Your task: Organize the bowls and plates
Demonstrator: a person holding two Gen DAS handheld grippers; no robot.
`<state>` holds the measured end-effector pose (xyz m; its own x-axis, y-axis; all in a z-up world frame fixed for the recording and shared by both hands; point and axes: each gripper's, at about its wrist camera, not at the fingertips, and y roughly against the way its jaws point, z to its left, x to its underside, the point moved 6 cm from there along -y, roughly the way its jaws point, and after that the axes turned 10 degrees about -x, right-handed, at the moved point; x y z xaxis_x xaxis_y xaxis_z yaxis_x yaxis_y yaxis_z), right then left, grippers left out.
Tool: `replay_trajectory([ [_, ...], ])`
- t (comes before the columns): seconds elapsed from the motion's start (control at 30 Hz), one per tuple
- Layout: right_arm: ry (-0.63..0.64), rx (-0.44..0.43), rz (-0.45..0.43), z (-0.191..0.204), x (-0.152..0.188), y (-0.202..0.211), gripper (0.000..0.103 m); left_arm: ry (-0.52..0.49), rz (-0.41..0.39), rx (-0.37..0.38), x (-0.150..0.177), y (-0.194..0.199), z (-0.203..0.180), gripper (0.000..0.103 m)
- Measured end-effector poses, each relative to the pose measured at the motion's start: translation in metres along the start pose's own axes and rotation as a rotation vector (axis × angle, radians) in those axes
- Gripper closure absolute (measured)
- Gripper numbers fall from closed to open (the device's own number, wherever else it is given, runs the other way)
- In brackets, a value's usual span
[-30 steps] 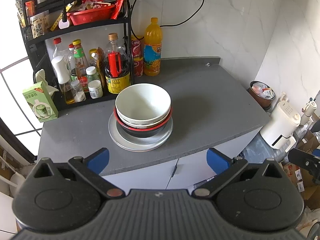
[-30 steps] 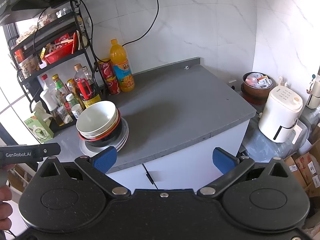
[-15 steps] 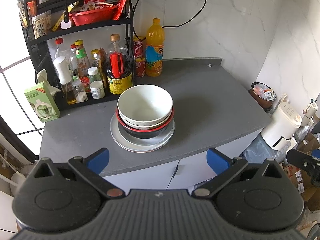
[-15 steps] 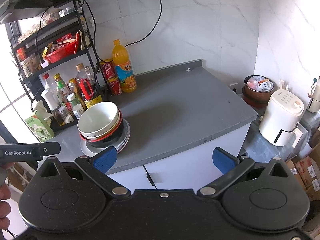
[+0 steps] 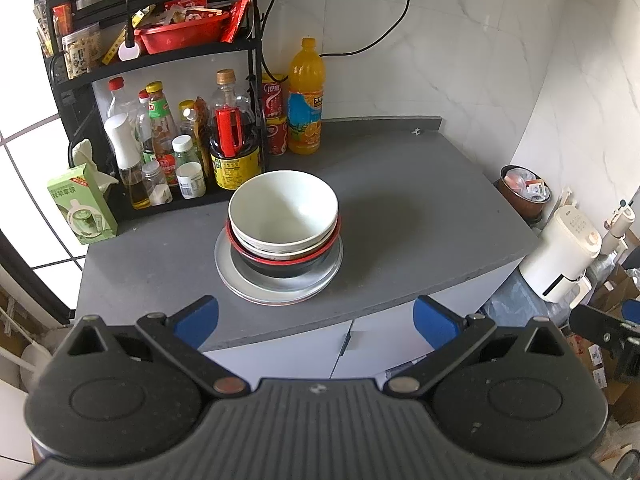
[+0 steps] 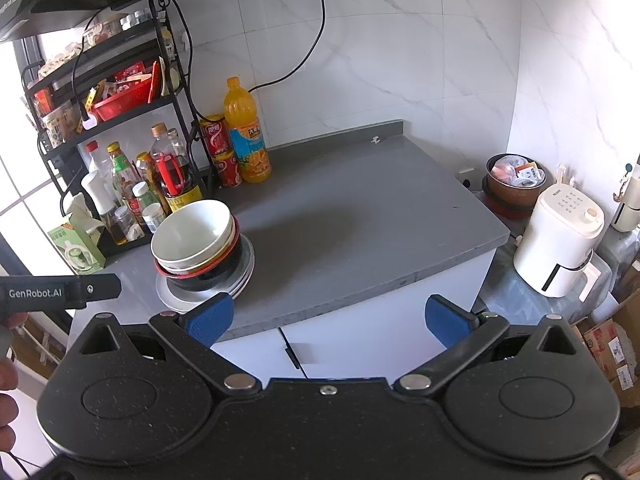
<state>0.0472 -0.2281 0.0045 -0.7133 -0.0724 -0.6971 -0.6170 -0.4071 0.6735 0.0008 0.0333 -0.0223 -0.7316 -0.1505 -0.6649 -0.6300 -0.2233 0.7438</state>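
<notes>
Bowls (image 5: 283,216) nested on plates (image 5: 279,280), one stack on table (image 5: 420,216); fits sorted or awaiting unstacking; both tools (image 5: 316,316) (image 6: 328,318) spread, holding nothing

White bowl (image 5: 284,210) in black bowl (image 5: 286,266) w/ red rim, on grey plates (image 5: 276,290). Counter (image 5: 420,208) dark grey, wall (image 6: 400,52) white marble, gripper pads (image 5: 198,320) blue.
</notes>
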Motion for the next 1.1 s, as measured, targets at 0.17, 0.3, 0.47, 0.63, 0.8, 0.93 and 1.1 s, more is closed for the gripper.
replay_trajectory([
  [0.17, 0.014, 0.007, 0.005, -0.002, 0.0, 0.001, 0.0, 0.001, -0.006, 0.0, -0.001, 0.004, -0.006, 0.0],
  [0.3, 0.026, 0.007, 0.014, -0.004, 0.0, 0.001, 0.0, 0.003, -0.003, 0.001, 0.0, 0.004, -0.009, 0.0],
  [0.47, 0.043, 0.011, 0.025, -0.006, 0.0, 0.001, 0.0, 0.004, 0.005, -0.002, 0.002, 0.003, -0.013, 0.0],
  [0.63, 0.037, 0.004, 0.028, -0.009, 0.0, -0.002, 0.0, 0.022, 0.017, 0.001, 0.005, 0.001, -0.016, 0.0],
  [0.8, 0.026, 0.001, 0.034, -0.011, -0.001, -0.005, 0.0, 0.023, 0.011, -0.007, 0.003, 0.001, -0.018, 0.0],
  [0.93, 0.054, 0.01, 0.026, -0.008, -0.003, -0.007, 0.0, 0.02, 0.014, -0.01, 0.002, 0.0, -0.019, 0.0],
  [1.1, 0.036, 0.011, 0.019, -0.011, -0.006, -0.015, 0.0, 0.012, 0.028, -0.019, 0.001, -0.006, -0.02, 0.0],
])
